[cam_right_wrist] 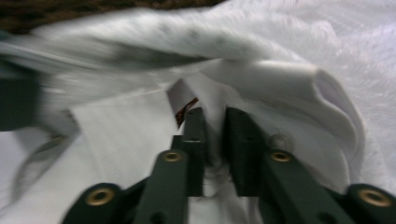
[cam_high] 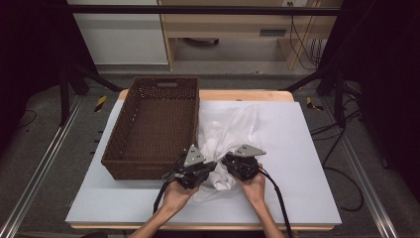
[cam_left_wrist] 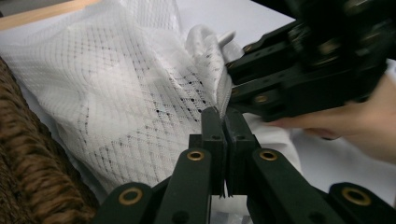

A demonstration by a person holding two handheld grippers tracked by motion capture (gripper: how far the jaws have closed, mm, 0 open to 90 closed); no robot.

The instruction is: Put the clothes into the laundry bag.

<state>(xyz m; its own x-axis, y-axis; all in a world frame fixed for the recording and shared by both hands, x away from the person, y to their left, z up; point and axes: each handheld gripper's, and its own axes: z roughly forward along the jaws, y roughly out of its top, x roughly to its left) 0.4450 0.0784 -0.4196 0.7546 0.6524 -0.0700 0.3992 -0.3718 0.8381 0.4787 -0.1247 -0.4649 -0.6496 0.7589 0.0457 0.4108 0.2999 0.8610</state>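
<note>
High view: we see white mesh bag on table beside wicker basket; basket empty, bag not yet in it.

Left gripper view: left tongs clamped on mesh edge.

Right gripper view: blurred; right tongs slightly parted, white fabric between, firm grip unclear to us.

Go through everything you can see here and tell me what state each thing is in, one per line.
Left gripper: jaws shut on the mesh bag's edge.
Right gripper: jaws slightly apart, white cloth between them; grip unclear.
Mesh bag: white, crumpled, lying on the table beside the basket, something white inside.
Wicker basket: upright, empty.
Table: white top, bearing bag and basket.
</note>
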